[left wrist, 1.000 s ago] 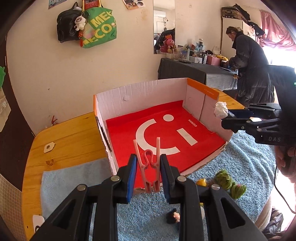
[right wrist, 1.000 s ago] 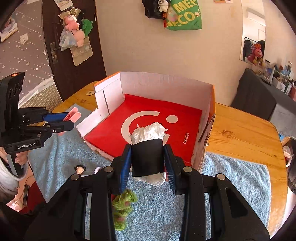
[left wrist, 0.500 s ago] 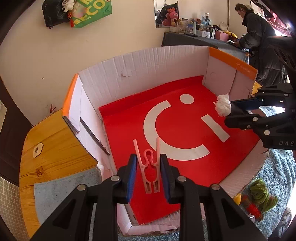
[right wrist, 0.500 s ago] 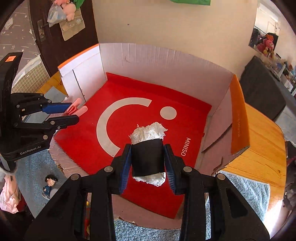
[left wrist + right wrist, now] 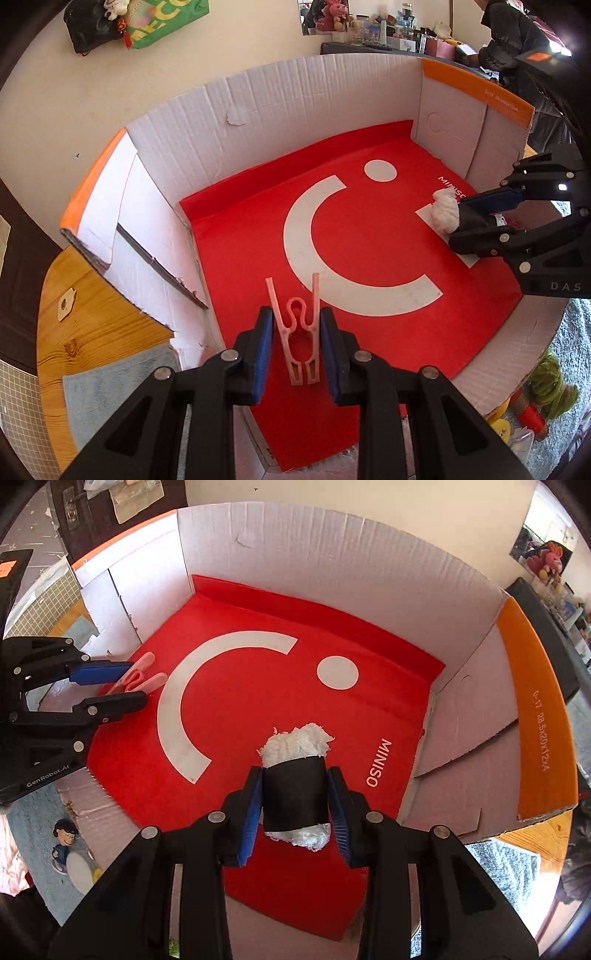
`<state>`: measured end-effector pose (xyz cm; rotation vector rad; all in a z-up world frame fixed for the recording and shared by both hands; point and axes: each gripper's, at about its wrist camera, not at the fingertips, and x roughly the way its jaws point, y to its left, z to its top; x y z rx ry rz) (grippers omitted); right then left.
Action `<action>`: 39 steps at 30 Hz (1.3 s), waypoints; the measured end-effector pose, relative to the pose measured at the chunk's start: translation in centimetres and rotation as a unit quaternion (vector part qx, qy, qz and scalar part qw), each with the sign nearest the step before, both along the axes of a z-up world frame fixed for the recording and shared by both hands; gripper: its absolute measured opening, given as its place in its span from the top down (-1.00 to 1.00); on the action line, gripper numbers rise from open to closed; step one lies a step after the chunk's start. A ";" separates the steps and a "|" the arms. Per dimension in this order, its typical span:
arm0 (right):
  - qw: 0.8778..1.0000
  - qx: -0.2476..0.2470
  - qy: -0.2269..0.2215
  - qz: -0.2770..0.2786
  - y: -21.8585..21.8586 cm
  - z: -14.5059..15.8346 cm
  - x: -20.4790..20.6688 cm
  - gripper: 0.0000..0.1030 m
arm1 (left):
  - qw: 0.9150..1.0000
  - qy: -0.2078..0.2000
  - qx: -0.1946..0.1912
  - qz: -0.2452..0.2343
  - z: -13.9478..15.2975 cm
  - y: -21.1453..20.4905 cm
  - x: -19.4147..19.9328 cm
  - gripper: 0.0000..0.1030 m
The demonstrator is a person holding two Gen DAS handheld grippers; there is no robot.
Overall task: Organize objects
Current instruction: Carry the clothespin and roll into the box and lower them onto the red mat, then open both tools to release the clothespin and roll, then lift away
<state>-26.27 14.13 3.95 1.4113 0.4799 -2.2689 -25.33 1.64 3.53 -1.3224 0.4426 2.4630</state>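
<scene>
My left gripper [image 5: 296,345] is clamped on a pink clothespin [image 5: 297,334], held just above the near-left part of the red sheet [image 5: 369,258] lining the cardboard box [image 5: 295,107]. My right gripper [image 5: 295,805] grips a black-wrapped roll with white stuffing [image 5: 295,775] over the sheet's near-right area. Beyond the box's far wall, a green bag [image 5: 162,22] hangs; the wooden bench [image 5: 99,325] shows at left.

My left gripper [image 5: 295,341] and right gripper [image 5: 294,805], black angular linkage arms, silver round screws, blue ribbed pads [image 5: 263,350], white lettering on housings
</scene>
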 end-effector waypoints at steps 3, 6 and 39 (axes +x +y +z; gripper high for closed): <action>1.000 0.001 0.001 0.001 0.2 -0.2 0.2 0.36 | 1.000 -0.001 0.002 0.003 -0.1 -0.2 -0.1 0.49; 1.000 -0.001 0.000 -0.001 0.4 -0.1 0.4 0.35 | 1.000 0.001 0.002 0.004 -0.2 -0.3 0.0 0.49; 0.999 0.015 0.033 -0.003 2.9 0.9 4.5 -0.42 | 1.000 0.031 0.003 0.001 1.3 1.1 0.8 -0.03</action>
